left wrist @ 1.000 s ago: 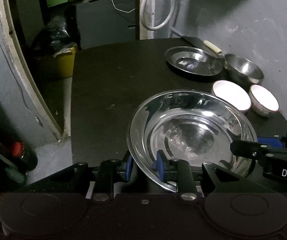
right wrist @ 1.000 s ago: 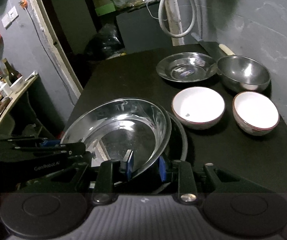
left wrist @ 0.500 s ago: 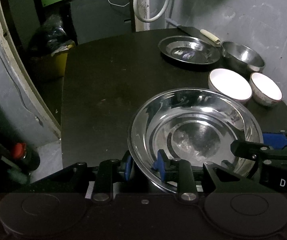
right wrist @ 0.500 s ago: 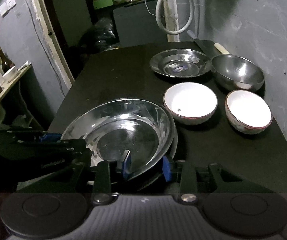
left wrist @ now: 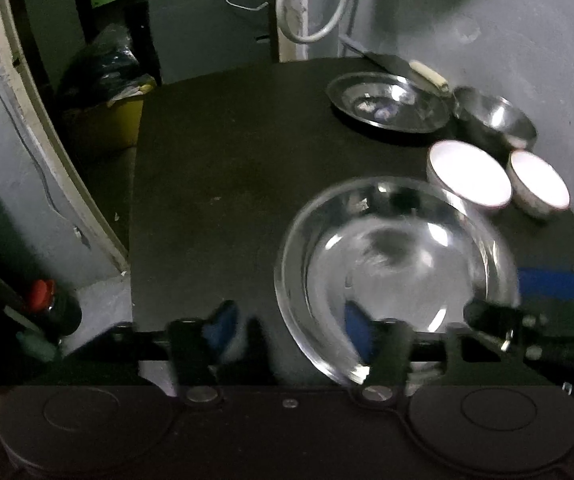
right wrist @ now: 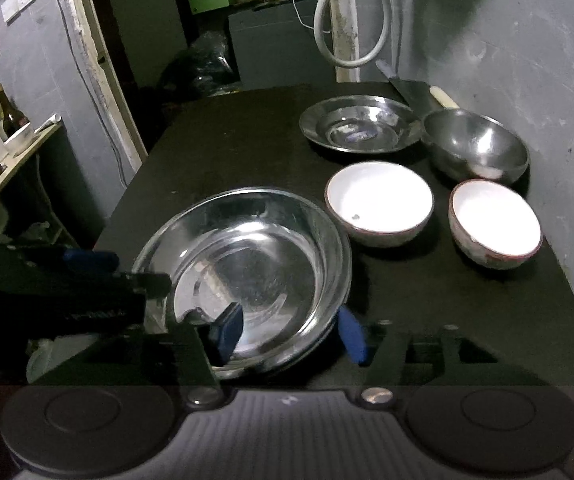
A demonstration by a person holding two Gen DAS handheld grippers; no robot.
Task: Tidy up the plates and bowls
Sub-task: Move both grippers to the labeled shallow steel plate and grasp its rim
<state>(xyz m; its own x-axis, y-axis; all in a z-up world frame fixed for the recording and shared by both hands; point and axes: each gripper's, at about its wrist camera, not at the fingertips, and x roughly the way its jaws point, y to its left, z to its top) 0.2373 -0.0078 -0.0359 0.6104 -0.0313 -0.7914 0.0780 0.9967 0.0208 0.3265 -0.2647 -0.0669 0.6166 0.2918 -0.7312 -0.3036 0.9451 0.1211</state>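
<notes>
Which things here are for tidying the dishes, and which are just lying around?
For the job:
large shiny steel plate
smaller steel plate
deep steel bowl
two white ceramic bowls
left tool, right tool

Just lying about:
cleaver with pale handle
white hose loop
brown glass bottle
yellow bin
</notes>
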